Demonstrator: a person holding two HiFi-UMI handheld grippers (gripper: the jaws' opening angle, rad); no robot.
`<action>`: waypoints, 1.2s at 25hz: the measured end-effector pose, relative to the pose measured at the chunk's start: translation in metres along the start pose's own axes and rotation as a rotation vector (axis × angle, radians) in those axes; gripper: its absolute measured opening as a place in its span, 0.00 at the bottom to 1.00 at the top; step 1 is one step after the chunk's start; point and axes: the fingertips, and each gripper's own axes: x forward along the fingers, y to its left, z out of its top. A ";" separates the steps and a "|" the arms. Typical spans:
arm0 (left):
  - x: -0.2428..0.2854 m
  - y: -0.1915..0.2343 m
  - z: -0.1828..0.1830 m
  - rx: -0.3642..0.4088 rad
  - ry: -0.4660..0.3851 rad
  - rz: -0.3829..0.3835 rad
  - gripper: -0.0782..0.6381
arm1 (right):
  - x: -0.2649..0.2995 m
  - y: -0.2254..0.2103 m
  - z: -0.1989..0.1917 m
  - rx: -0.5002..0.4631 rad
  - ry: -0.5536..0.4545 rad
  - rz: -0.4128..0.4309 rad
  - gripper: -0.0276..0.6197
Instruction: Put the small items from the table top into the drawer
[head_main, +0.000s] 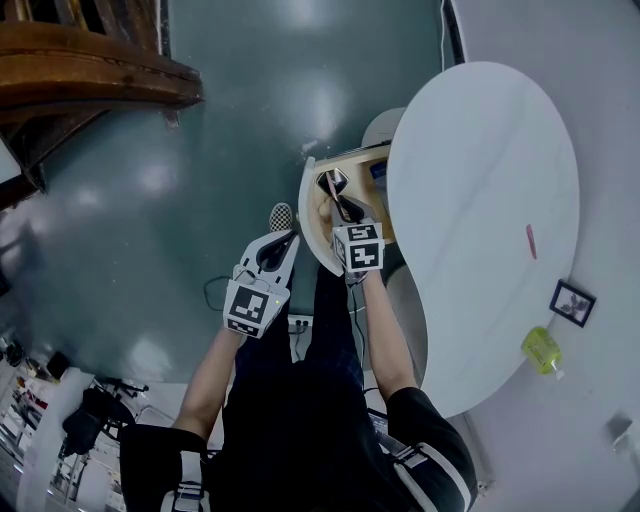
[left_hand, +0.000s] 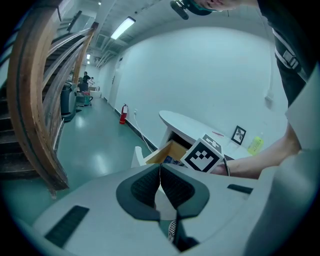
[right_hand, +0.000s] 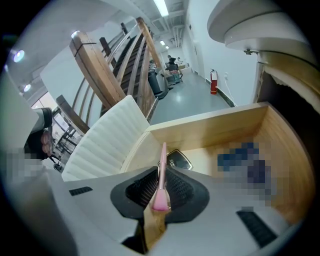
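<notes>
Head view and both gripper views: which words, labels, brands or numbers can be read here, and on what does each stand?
No text can be read anywhere.
Marker cube and its twin: only black and white squares, no letters.
Yellow bottle, picture frame: too small to read.
Black item in the drawer: no legible mark.

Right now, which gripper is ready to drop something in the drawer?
Right. The right gripper holds a pink stick over the open drawer; the left gripper is shut and empty.

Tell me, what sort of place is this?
Probably a building's lobby or hallway: a wooden staircase, a long corridor with a fire extinguisher, and a white oval table.
</notes>
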 end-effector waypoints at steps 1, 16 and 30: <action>0.000 0.000 -0.001 0.000 0.000 0.000 0.14 | 0.000 0.001 0.000 -0.005 0.000 0.001 0.14; -0.008 -0.001 0.001 0.006 -0.008 -0.001 0.14 | -0.006 0.014 0.000 -0.033 0.002 0.022 0.32; -0.027 -0.020 0.046 0.064 -0.065 0.002 0.14 | -0.071 0.031 0.036 -0.063 -0.105 0.006 0.14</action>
